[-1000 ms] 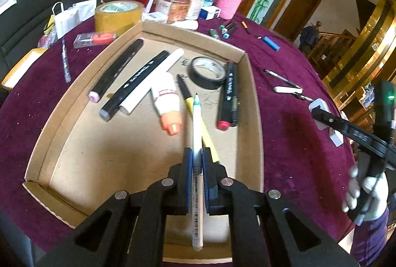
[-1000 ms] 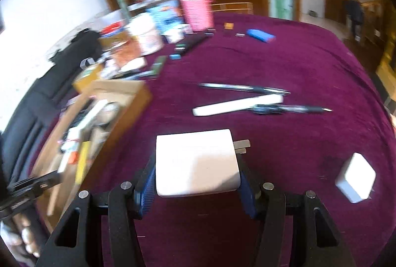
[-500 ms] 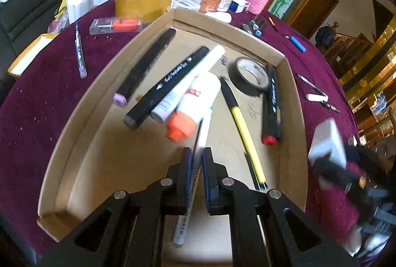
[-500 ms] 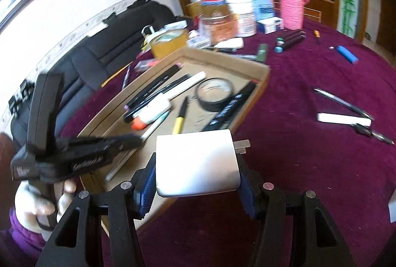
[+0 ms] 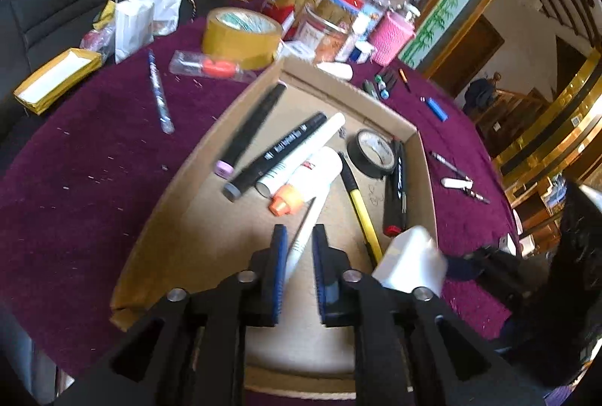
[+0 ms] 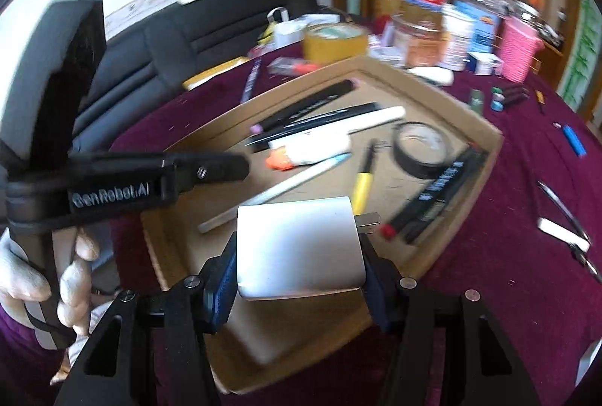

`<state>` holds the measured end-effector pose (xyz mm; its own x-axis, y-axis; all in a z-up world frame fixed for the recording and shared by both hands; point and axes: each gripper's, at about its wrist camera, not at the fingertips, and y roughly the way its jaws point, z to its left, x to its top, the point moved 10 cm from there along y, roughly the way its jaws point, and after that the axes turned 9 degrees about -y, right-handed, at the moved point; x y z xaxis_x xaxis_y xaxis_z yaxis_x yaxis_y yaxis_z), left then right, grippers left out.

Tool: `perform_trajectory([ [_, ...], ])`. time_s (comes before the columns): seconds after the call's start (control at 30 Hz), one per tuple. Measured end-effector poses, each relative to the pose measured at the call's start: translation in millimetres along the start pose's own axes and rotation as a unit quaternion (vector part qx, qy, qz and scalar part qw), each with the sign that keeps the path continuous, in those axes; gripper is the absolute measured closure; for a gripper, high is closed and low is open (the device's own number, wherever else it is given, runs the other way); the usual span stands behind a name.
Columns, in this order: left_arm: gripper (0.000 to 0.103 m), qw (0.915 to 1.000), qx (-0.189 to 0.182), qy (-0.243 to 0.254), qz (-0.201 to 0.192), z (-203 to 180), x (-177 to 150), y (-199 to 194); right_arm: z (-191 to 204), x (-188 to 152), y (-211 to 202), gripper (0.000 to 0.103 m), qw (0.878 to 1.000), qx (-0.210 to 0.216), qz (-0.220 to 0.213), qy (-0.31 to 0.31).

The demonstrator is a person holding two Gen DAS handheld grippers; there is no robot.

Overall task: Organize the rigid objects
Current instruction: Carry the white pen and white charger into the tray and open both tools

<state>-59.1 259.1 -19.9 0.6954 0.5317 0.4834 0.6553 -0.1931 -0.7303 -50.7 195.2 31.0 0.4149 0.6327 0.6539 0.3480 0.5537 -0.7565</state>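
The right gripper (image 6: 297, 270) clamps a white square plastic charger (image 6: 299, 246) above the shallow brown cardboard tray (image 6: 466, 127). The left gripper (image 5: 299, 248) has its fingers apart around a slim white pen (image 5: 306, 229) lying in that tray.

Left gripper (image 5: 299, 248) fingers parted; right gripper (image 6: 299, 266) fingers clamped, both angled downward.

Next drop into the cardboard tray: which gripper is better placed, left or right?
Right. The right gripper is shut on the white charger just above the cardboard tray. The left gripper is open, its white pen lying loose in the tray.
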Motion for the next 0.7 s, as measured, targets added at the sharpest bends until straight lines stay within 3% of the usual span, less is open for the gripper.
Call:
perform_trajectory([
  [0.07, 0.074, 0.9999, 0.002, -0.002, -0.014, 4, 3, -8, 11, 2, 8, 0.041, 1.0, 0.007, 0.009, -0.013],
  [0.27, 0.069, 0.9997, 0.002, -0.006, -0.025, 11, 5, -16, 20, 3, 38, 0.041, 0.999, 0.022, 0.041, -0.025],
  [0.53, 0.06, 0.9994, 0.003, -0.009, -0.032, 14, 5, -19, -18, 12, 54, 0.041, 0.997, -0.052, 0.049, -0.031],
  [0.7, 0.054, 0.9995, 0.005, -0.014, -0.028, 15, 1, -21, -33, 20, 56, 0.04, 0.997, -0.06, 0.046, -0.021],
])
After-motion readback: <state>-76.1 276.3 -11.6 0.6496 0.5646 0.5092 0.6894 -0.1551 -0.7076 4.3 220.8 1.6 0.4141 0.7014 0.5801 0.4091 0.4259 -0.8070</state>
